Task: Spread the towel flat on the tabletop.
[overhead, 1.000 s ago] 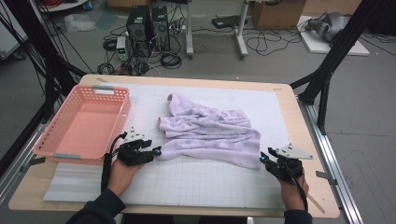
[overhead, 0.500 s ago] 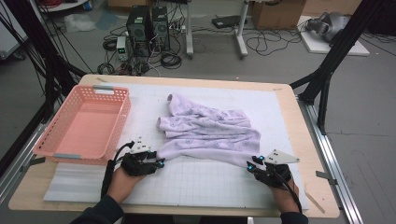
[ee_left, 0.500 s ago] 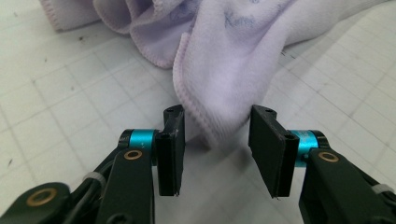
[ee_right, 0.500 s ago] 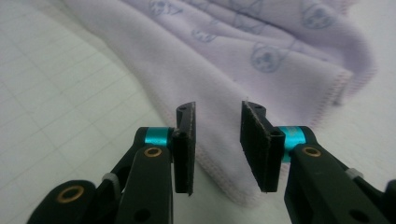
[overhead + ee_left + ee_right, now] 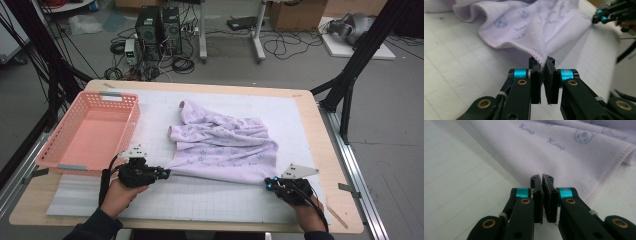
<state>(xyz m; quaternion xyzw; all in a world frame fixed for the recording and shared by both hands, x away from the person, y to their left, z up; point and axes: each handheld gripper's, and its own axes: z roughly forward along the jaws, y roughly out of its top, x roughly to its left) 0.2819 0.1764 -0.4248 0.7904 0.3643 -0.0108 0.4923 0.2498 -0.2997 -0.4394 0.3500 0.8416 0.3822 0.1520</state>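
A workshop floor strewn with black cables, two dark computer towers and cardboard boxes fills the top of the high view; below it stands a light wooden table (image 5: pixel 320 150) covered by a white gridded mat (image 5: pixel 210 197). A pale lilac fleece towel with a faint blue print (image 5: pixel 225 147) lies rumpled at the middle of the mat, and an empty pink plastic lattice basket (image 5: pixel 90 130) sits at the left of the frame.

In the right gripper view the towel's print shows small cursive words, reading roughly "Kumys", too blurred to be sure, beside a round cartoon face. The towel's far folds are cut off by the top of both gripper views.

The left gripper (image 5: pixel 161 173) at the lower left has just been closing its jaws; in its own view (image 5: pixel 543 65) they pinch the towel's stitched near corner. The right gripper (image 5: pixel 270 184) at the lower right has likewise just been closing; its jaws (image 5: pixel 542 180) meet over the towel's pink-stitched hem, though the cloth between them is hard to make out.
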